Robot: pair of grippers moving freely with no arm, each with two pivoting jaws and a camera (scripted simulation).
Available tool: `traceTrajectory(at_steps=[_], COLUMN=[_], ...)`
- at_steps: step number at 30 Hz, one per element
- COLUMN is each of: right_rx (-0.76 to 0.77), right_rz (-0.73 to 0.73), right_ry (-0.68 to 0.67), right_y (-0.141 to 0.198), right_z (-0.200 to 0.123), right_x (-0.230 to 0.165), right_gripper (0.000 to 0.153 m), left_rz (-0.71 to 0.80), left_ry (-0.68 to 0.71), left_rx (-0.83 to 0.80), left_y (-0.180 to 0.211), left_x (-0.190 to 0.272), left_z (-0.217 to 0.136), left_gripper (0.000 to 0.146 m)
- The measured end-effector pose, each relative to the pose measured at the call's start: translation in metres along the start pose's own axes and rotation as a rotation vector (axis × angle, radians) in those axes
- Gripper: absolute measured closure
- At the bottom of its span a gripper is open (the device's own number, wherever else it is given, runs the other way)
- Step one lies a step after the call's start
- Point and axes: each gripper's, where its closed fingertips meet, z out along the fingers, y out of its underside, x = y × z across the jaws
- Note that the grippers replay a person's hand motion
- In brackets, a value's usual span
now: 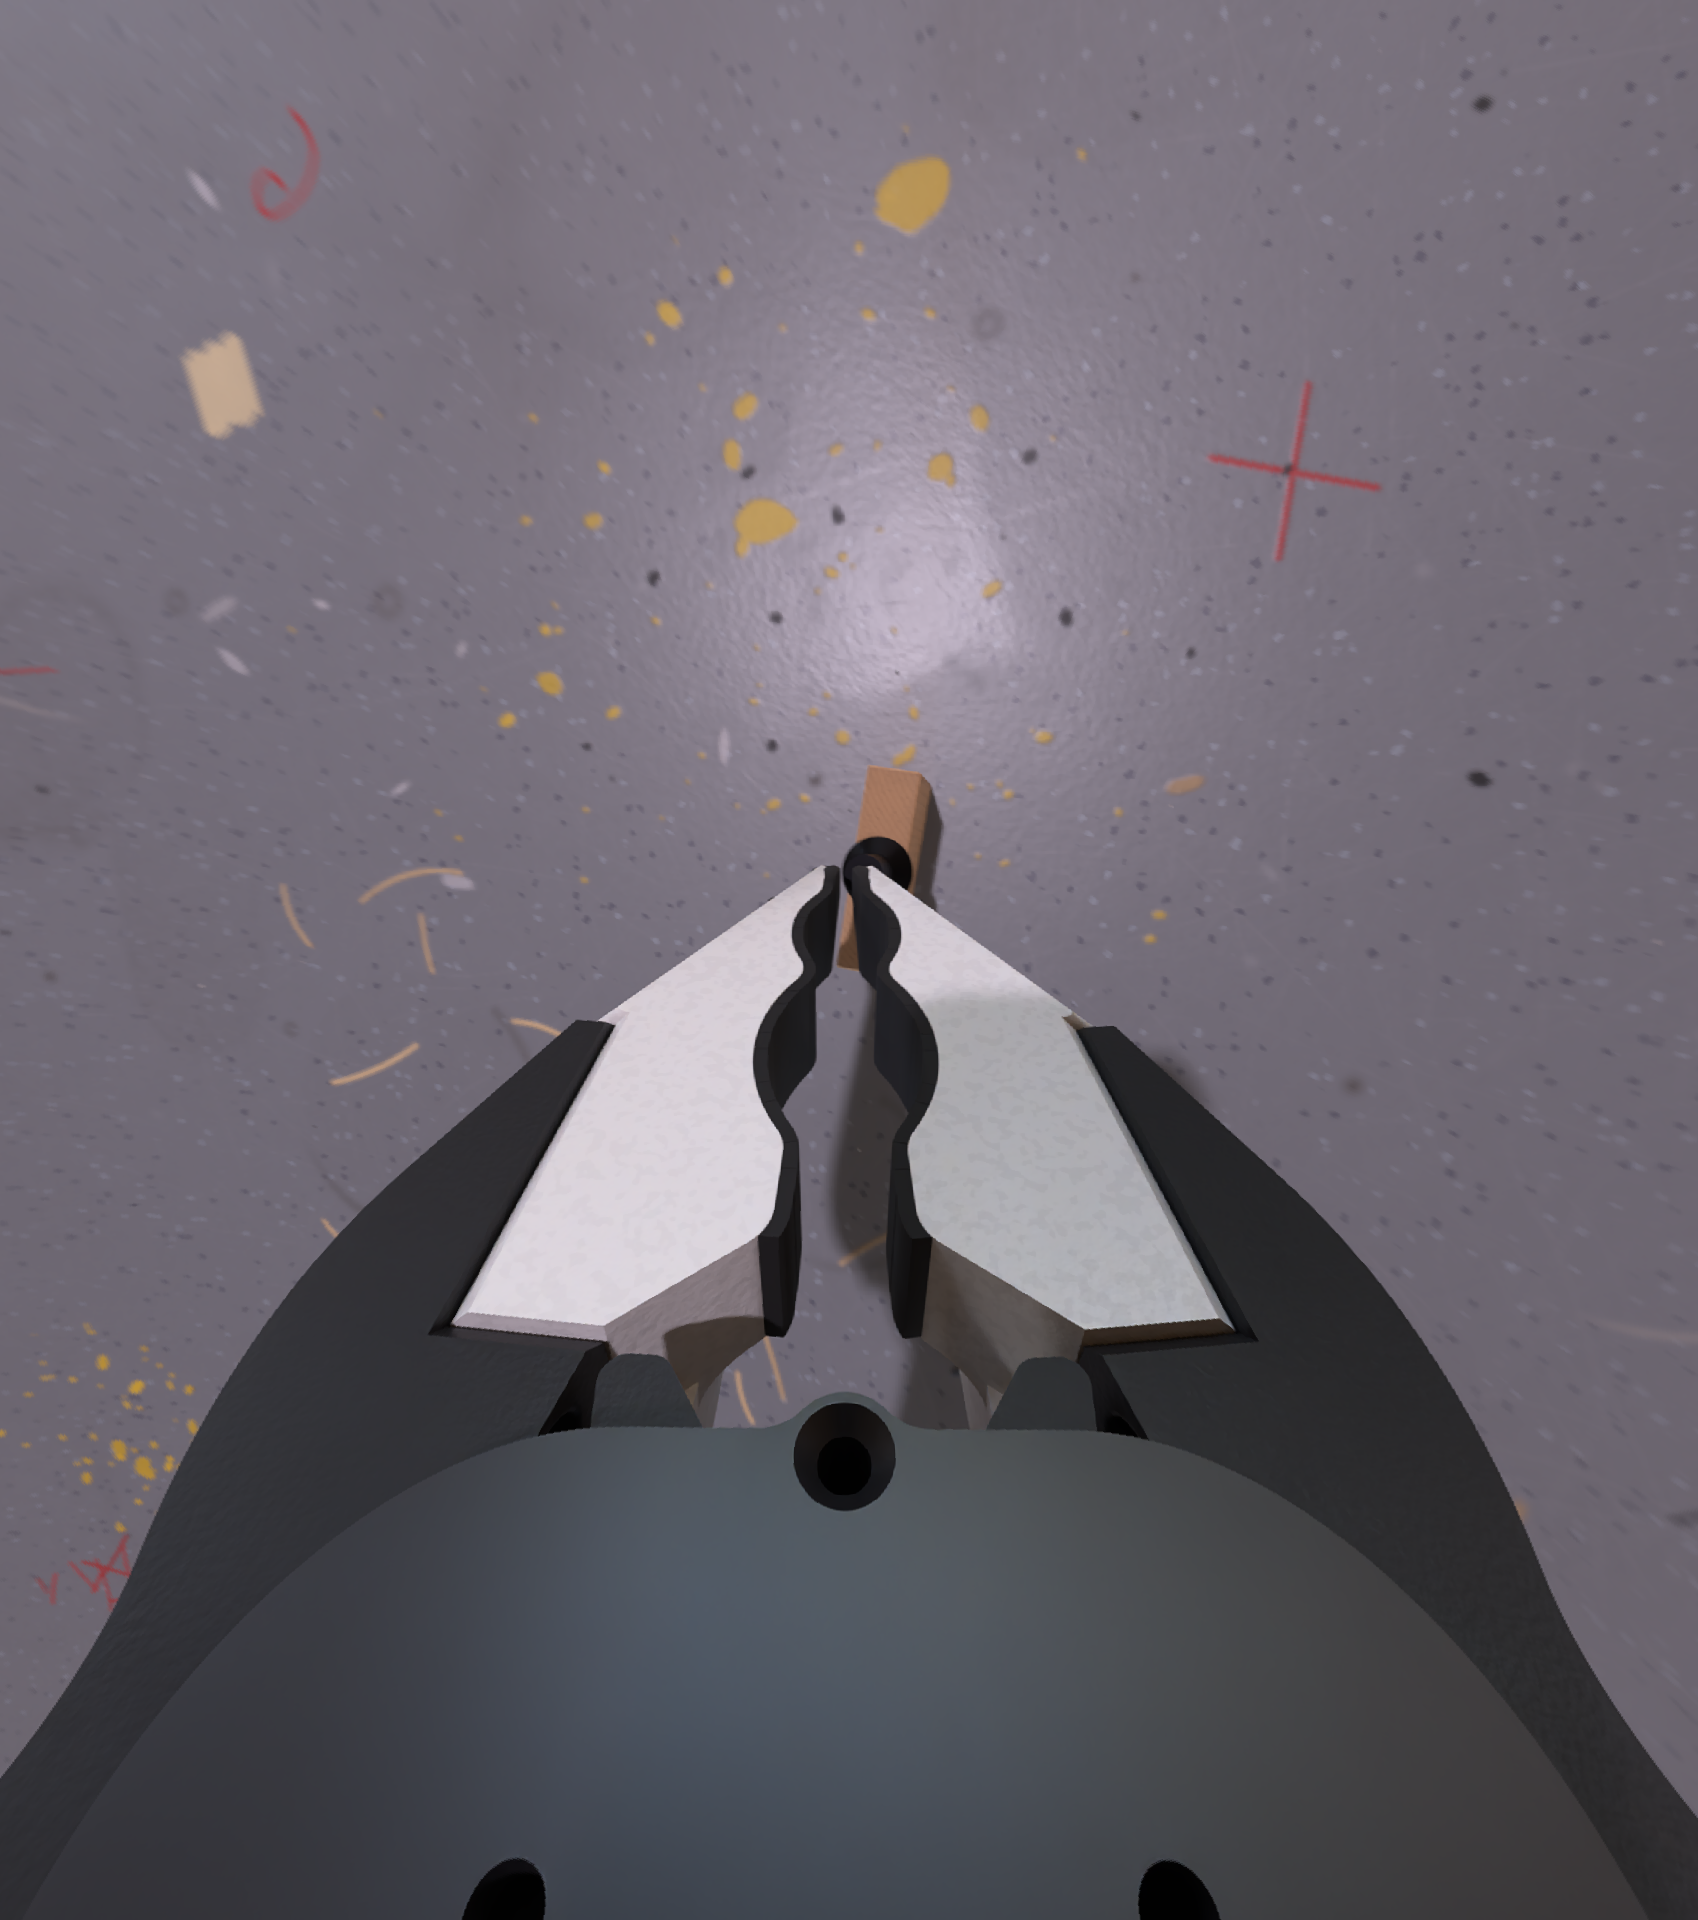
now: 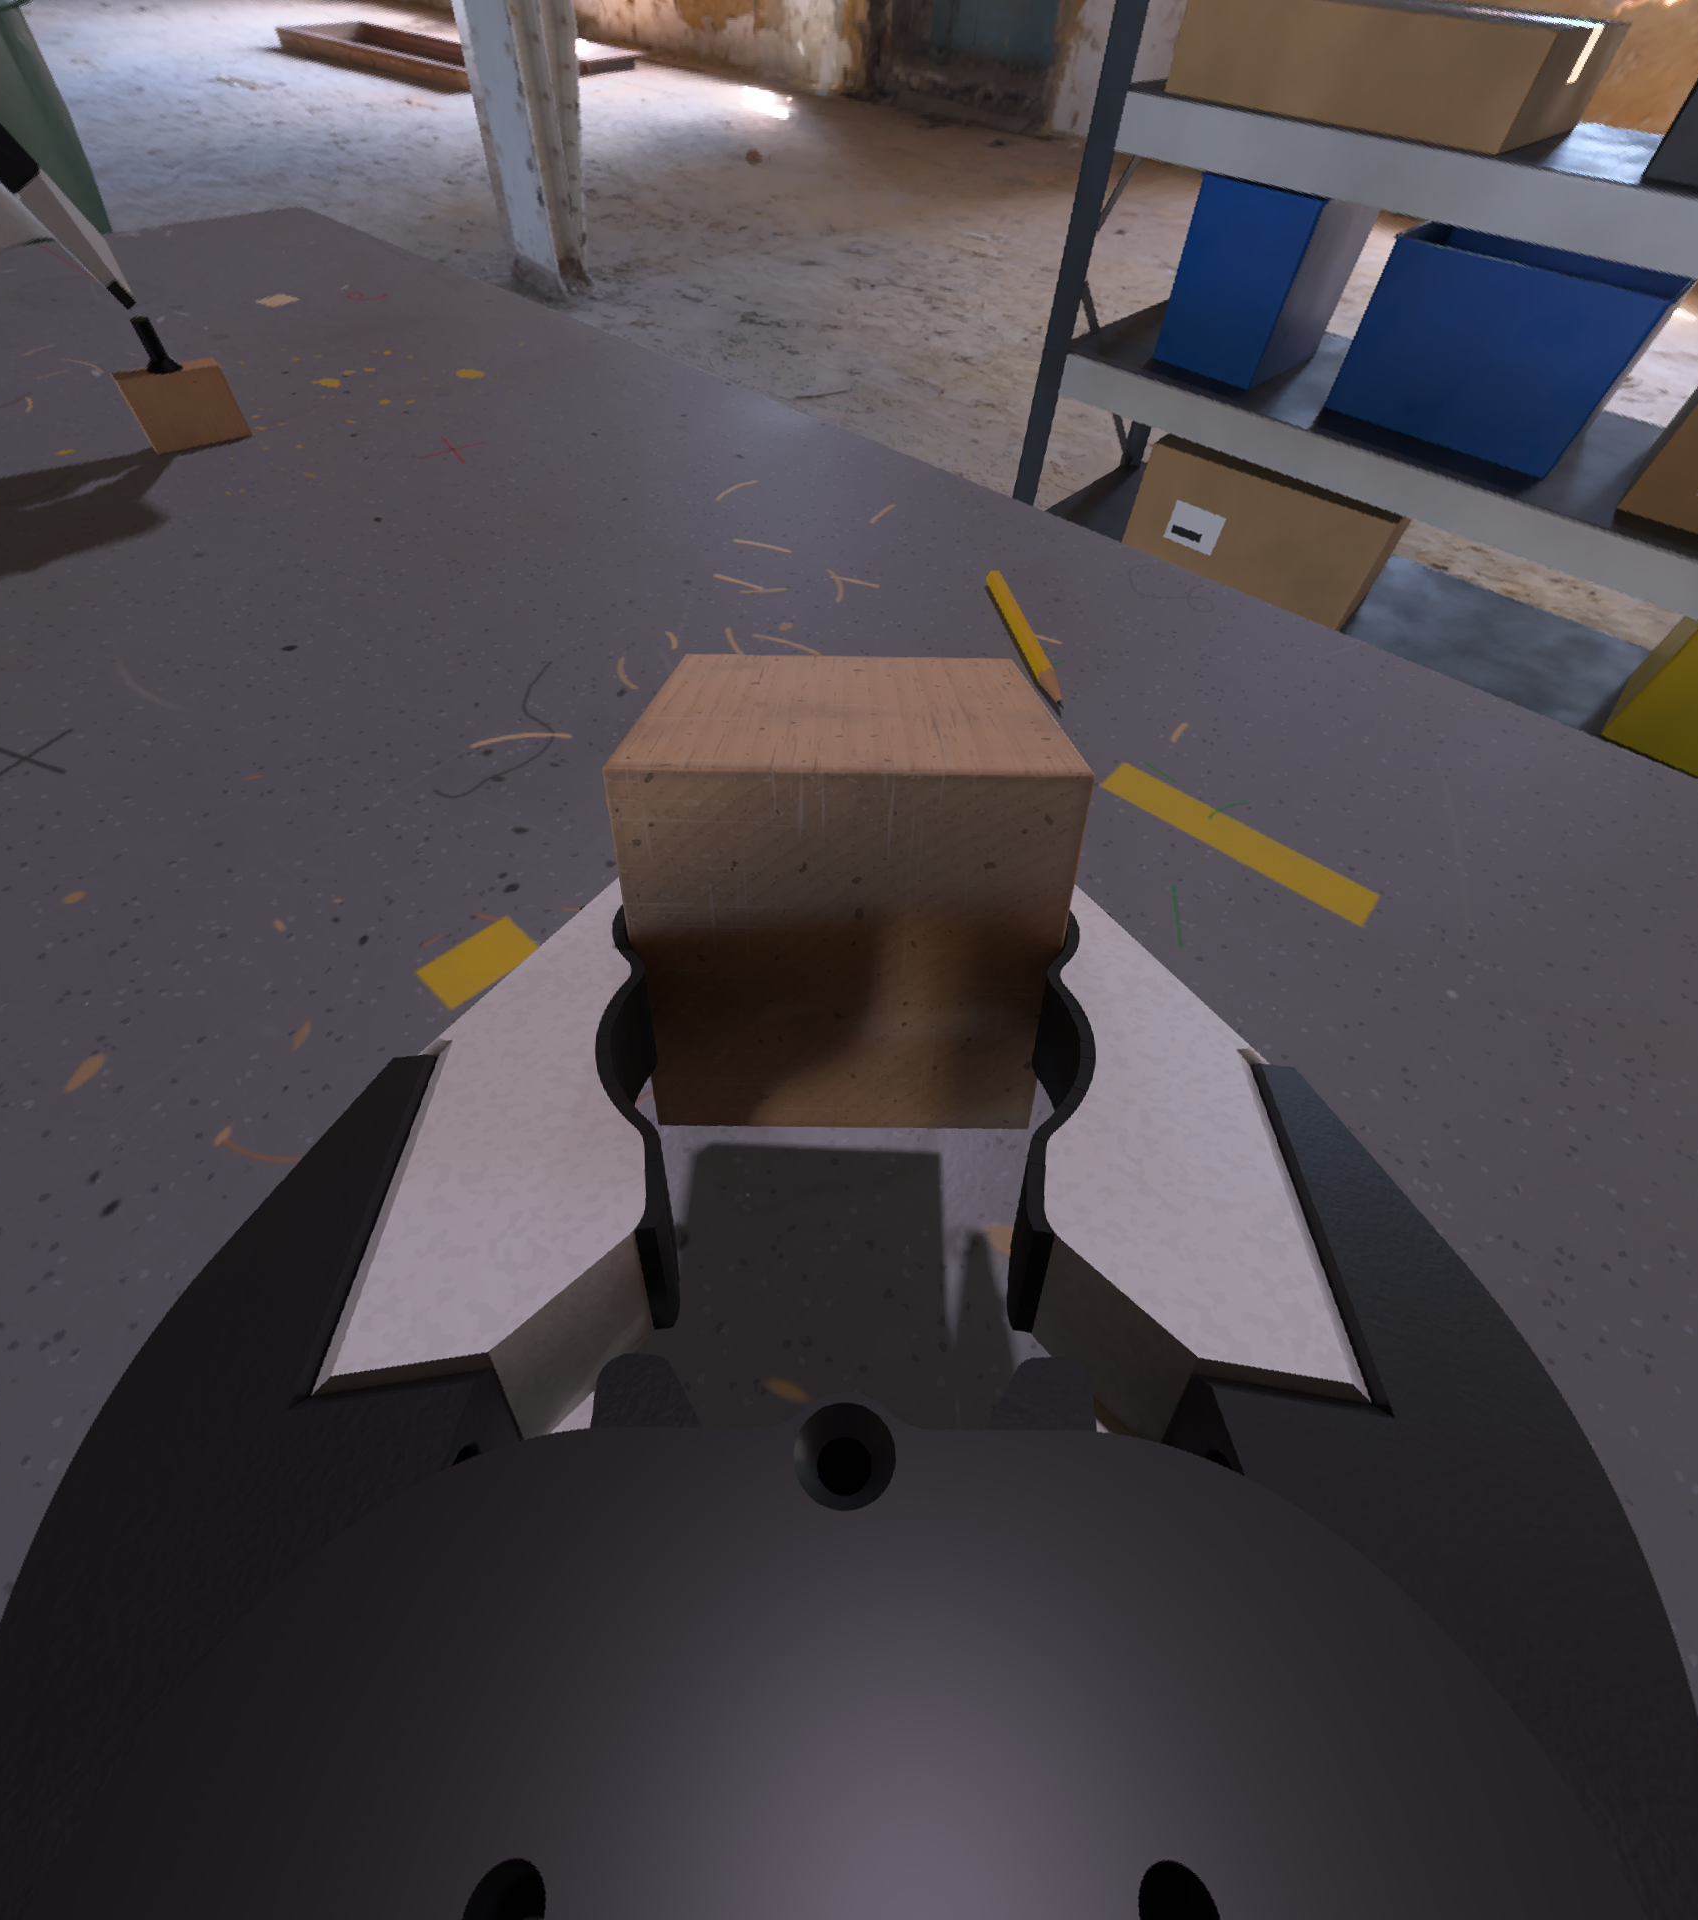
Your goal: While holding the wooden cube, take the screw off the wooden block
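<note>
My right gripper [image 2: 845,987] clamps the wooden cube [image 2: 847,883] above the surface [image 2: 1447,1143]. My left gripper [image 1: 843,883] looks pinched on the screw [image 1: 878,854] in the wooden block [image 2: 183,405]. If the threads bind, pulling could drag the block along.

Tally of things on the grey speckled table [image 2: 1447,1039] and the grey metal shelving [image 2: 1447,187]

Two white-fingered grippers [image 1: 843,883] [image 2: 845,935], one large wooden cube [image 2: 845,883], one small wooden block [image 2: 185,410] bearing one black screw [image 2: 154,348], one yellow pencil [image 2: 1021,636], two blue bins [image 2: 1489,353], three brown cardboard boxes [image 2: 1260,530].
</note>
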Motion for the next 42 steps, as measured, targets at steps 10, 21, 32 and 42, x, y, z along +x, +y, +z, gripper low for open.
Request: traceTrajectory(at_steps=[10, 21, 32, 42], right_rx=[-0.006, -0.039, -0.043, -0.04], right_rz=[0.011, 0.006, 0.015, 0.012], right_ry=[0.007, -0.012, -0.017, -0.016], right_y=[0.001, 0.009, 0.011, 0.01], right_z=[-0.003, 0.002, 0.002, 0.001], right_x=[0.004, -0.001, 0.0, 0.0], right_gripper=[0.079, 0.079, 0.079, 0.079], left_rz=[0.095, -0.023, -0.027, 0.081], left_ry=[0.243, 0.09, 0.193, 0.109], left_rx=[-0.089, -0.04, -0.069, -0.116], left_y=[0.011, 0.017, 0.011, 0.012], left_x=[0.0, -0.004, 0.007, 0.006], left_z=[-0.008, -0.012, -0.001, 0.018], left_gripper=[0.142, 0.142, 0.13, 0.136])
